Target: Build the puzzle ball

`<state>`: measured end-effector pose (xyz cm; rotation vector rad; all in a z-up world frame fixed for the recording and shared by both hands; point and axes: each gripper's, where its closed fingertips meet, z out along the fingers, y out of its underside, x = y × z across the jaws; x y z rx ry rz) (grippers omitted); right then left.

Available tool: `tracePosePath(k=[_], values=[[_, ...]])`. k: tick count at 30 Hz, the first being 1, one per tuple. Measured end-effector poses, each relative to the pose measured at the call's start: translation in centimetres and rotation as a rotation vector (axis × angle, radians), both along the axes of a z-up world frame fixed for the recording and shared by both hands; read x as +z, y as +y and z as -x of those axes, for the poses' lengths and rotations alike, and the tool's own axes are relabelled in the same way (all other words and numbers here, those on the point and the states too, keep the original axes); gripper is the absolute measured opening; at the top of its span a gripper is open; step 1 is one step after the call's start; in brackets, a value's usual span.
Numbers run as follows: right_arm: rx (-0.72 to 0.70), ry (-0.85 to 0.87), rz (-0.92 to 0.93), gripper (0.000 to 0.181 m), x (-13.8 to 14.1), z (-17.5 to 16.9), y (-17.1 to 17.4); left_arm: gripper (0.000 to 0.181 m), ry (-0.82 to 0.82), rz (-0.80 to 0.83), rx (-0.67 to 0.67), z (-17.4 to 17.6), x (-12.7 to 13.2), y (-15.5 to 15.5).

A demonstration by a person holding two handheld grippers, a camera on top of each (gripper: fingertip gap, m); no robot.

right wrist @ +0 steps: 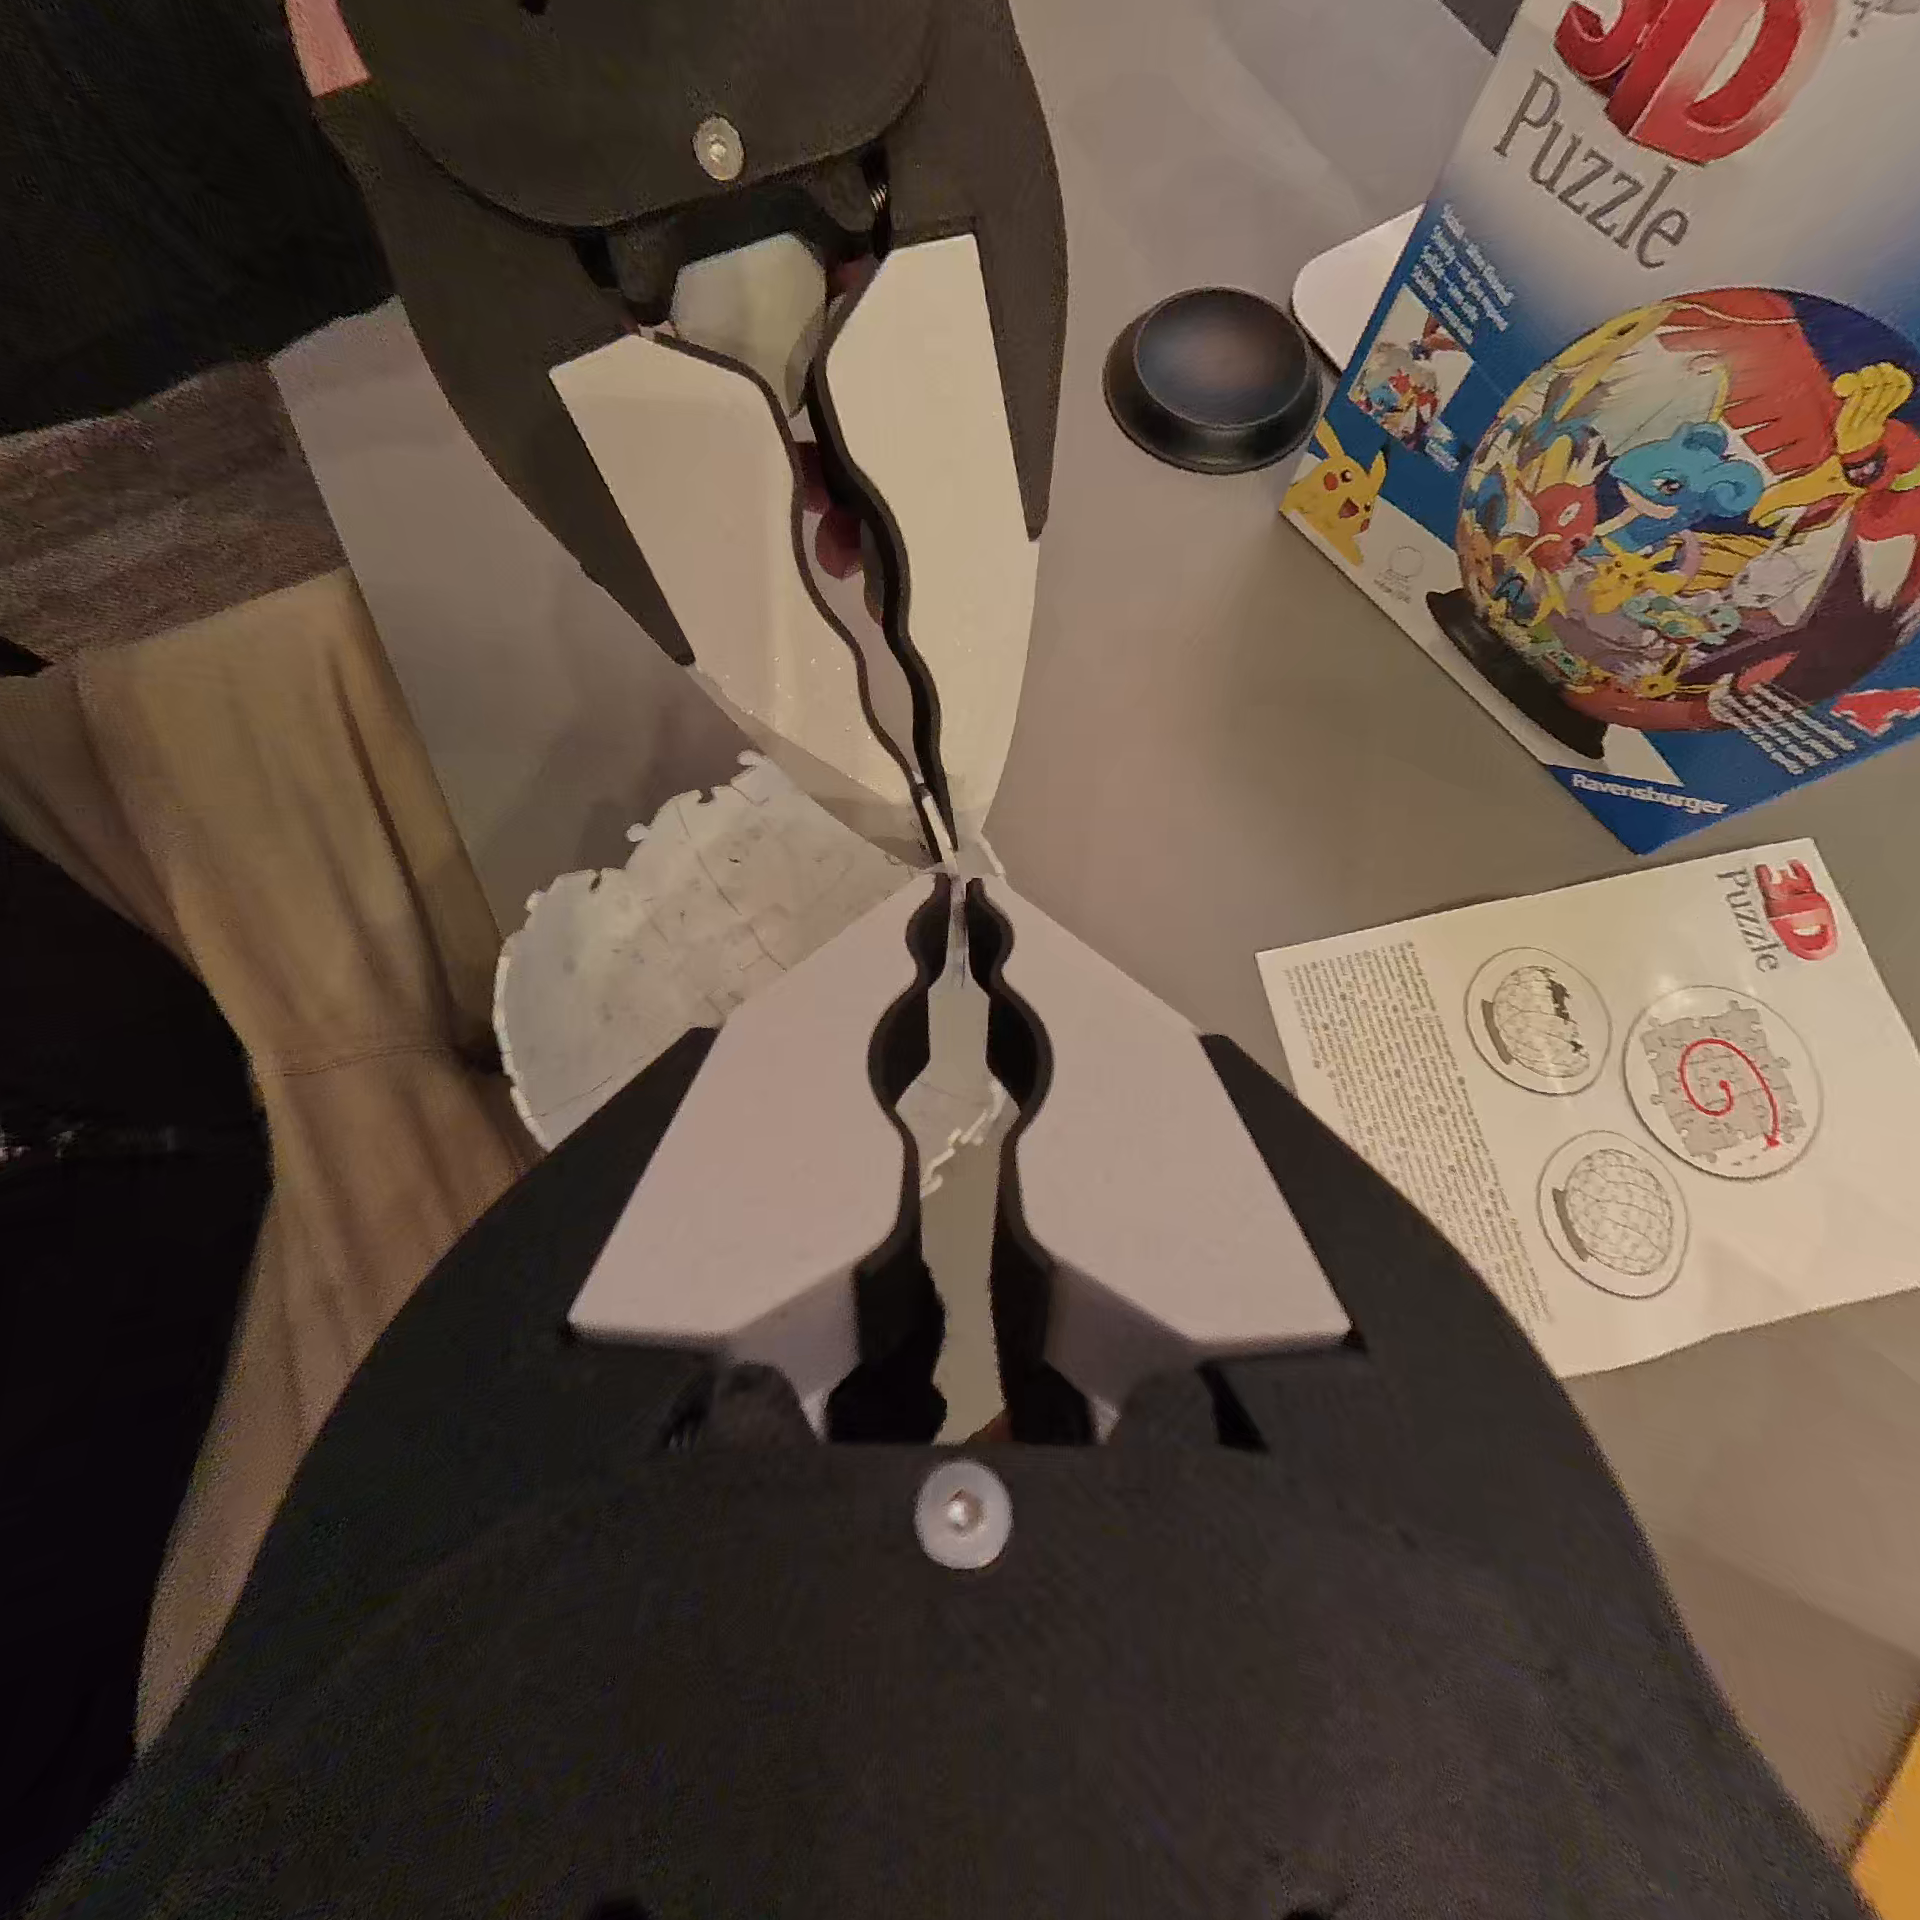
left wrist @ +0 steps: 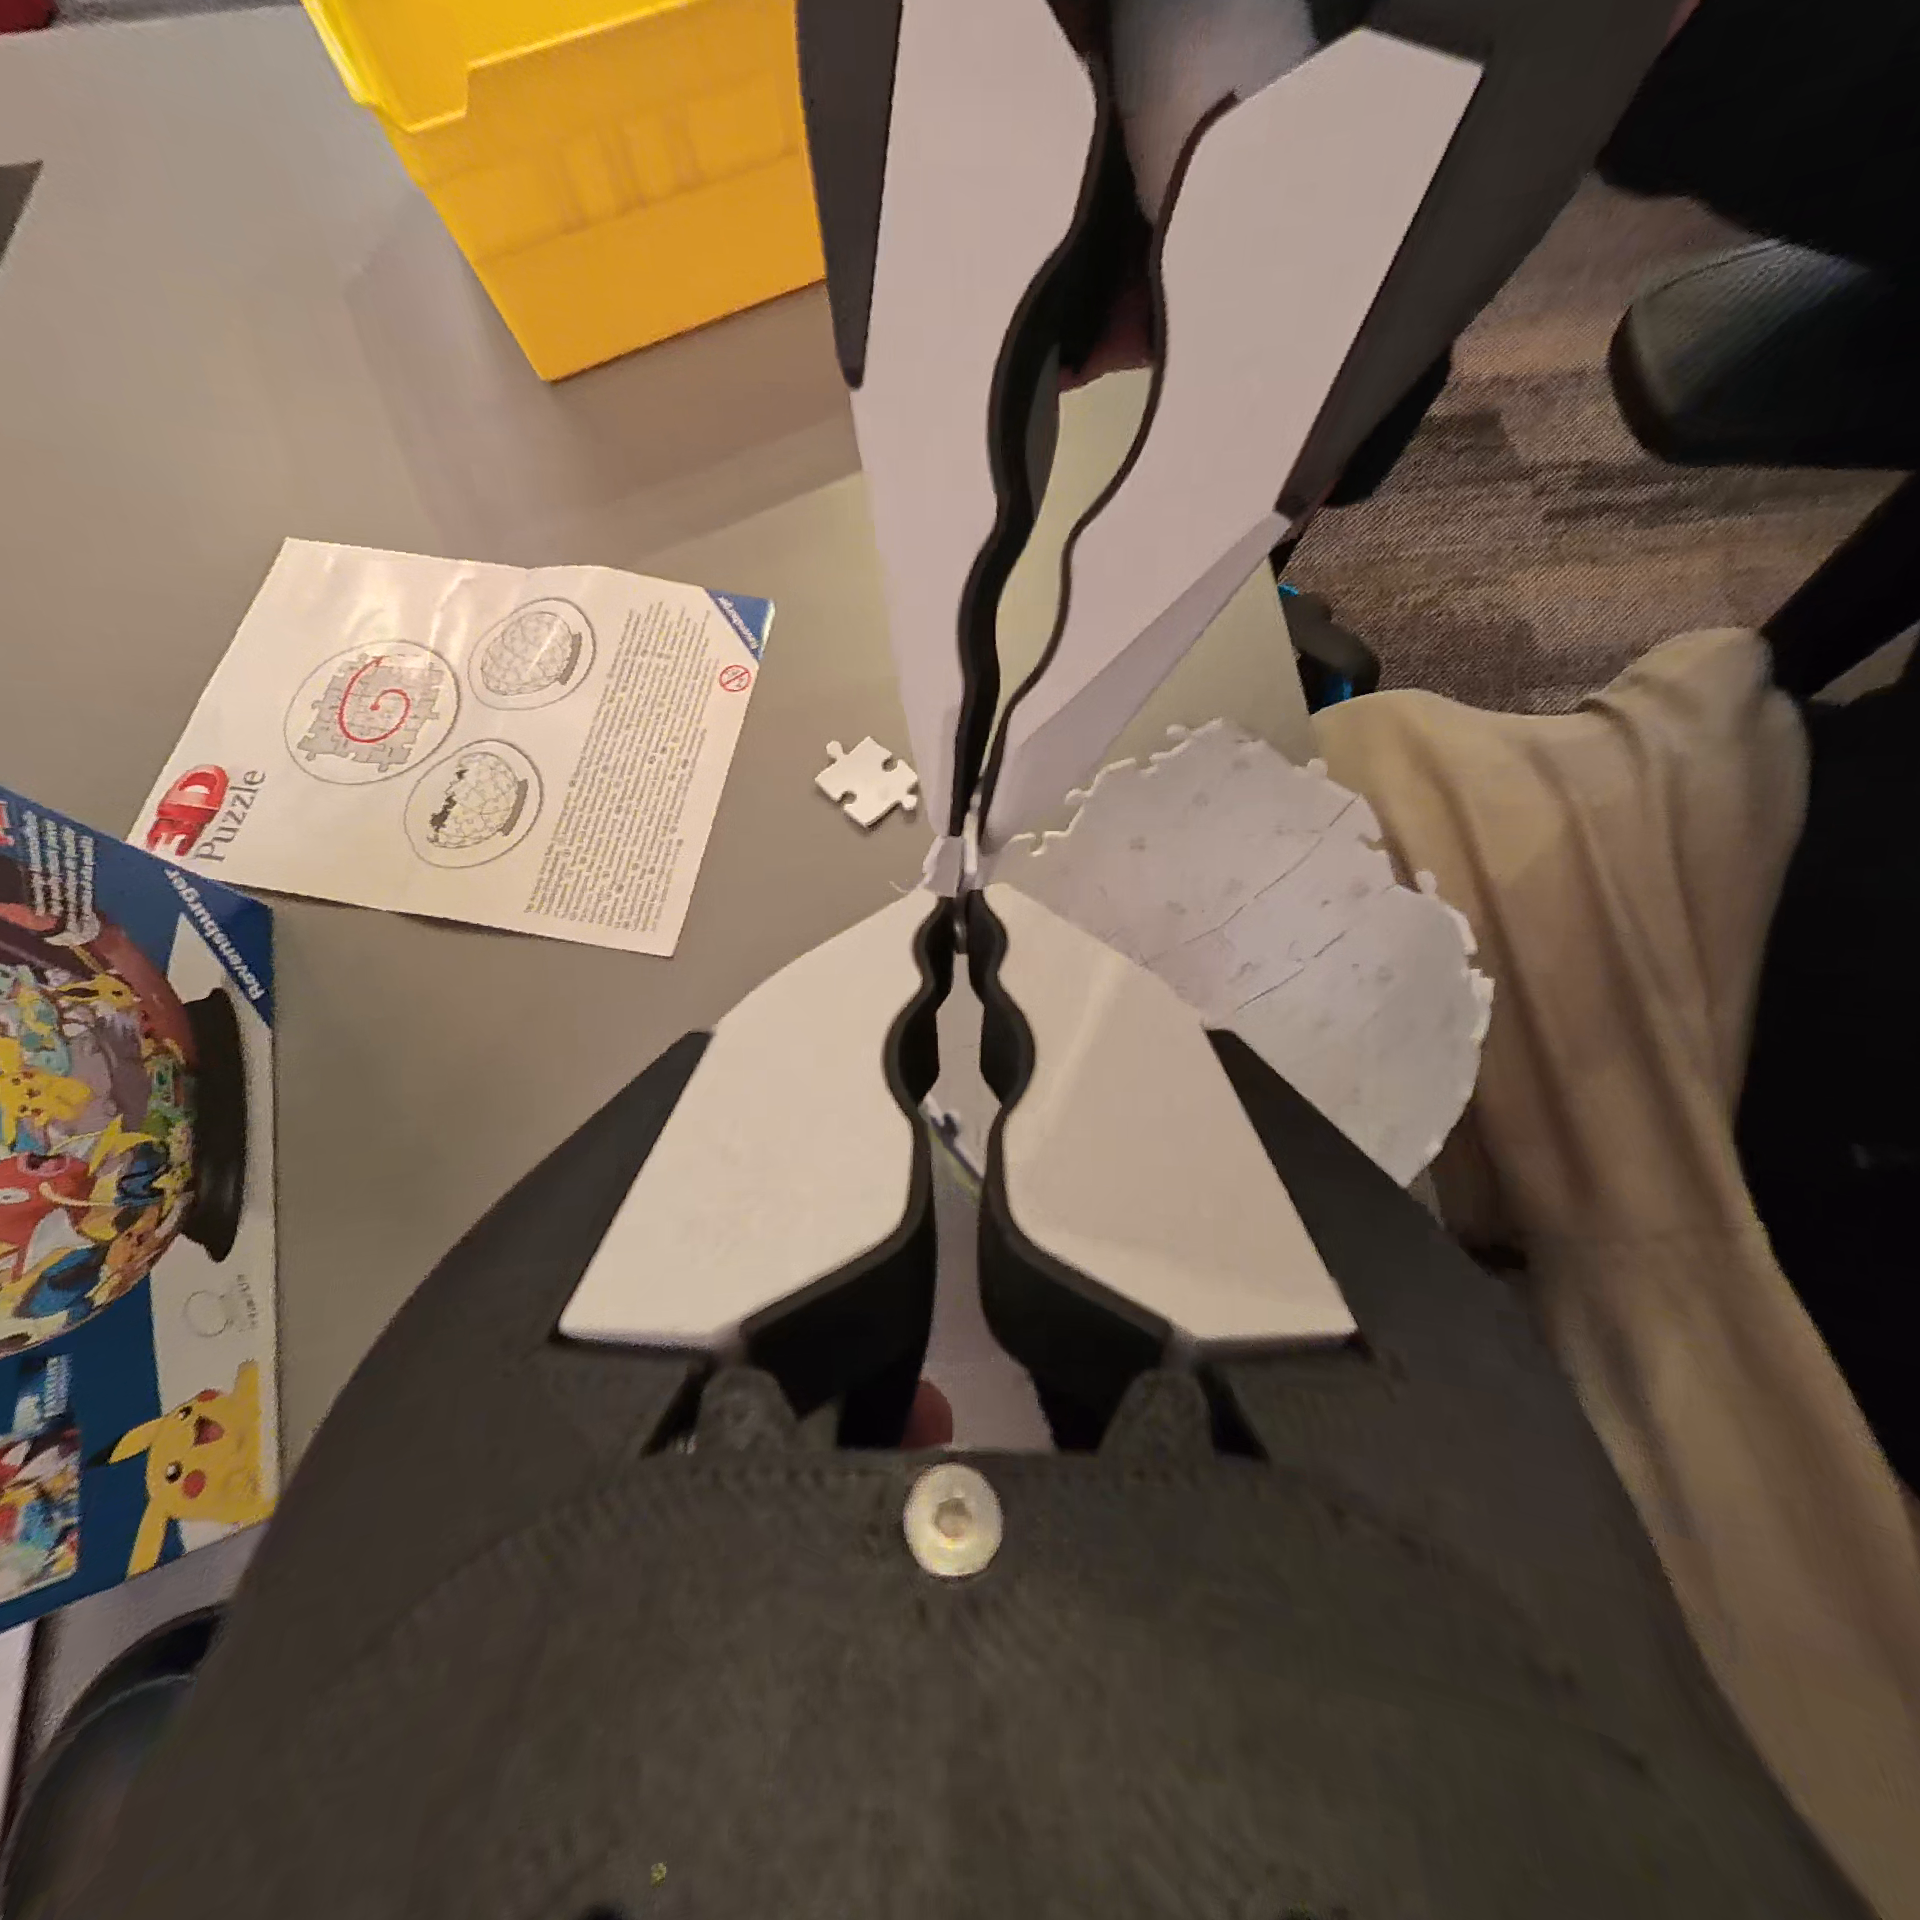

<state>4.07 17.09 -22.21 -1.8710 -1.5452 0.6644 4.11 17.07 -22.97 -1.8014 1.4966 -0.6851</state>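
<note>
The partly built puzzle ball is a white curved shell (left wrist: 1257, 935), held in the air past the table edge; it also shows in the right wrist view (right wrist: 665, 956). My left gripper (left wrist: 954, 906) is shut at the shell's rim. My right gripper (right wrist: 956, 896) is shut on a thin white puzzle piece (right wrist: 952, 987) seen edge-on. The two grippers meet tip to tip at a small white tab (left wrist: 948, 862) on the rim. The right gripper (left wrist: 961, 823) comes in from the top of the left wrist view, and the left gripper (right wrist: 935, 821) from the top of the right wrist view.
A loose white piece (left wrist: 868, 779) lies on the grey table (left wrist: 260, 395) by the instruction leaflet (left wrist: 457, 738). The puzzle box (right wrist: 1662, 468), a black round stand (right wrist: 1210, 379) and a yellow bin (left wrist: 623, 177) stand further off. A person's beige-clad leg (left wrist: 1610, 1039) is below the shell. My two grippers' fingertips are within a few centimetres of each other.
</note>
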Motion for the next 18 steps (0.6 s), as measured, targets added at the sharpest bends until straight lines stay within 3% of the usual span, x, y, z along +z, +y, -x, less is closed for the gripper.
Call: tracePosePath(k=[8,18], values=[[0.015,-0.062,-0.020,0.005,-0.9,0.3,0.6,0.002,0.133,-0.044,-0.001,0.4,-1.7,0.5],[0.015,-0.097,-0.044,0.000,-1.0,0.4,1.0,0.009,0.111,-0.073,0.037,0.5,-1.2,1.2]])
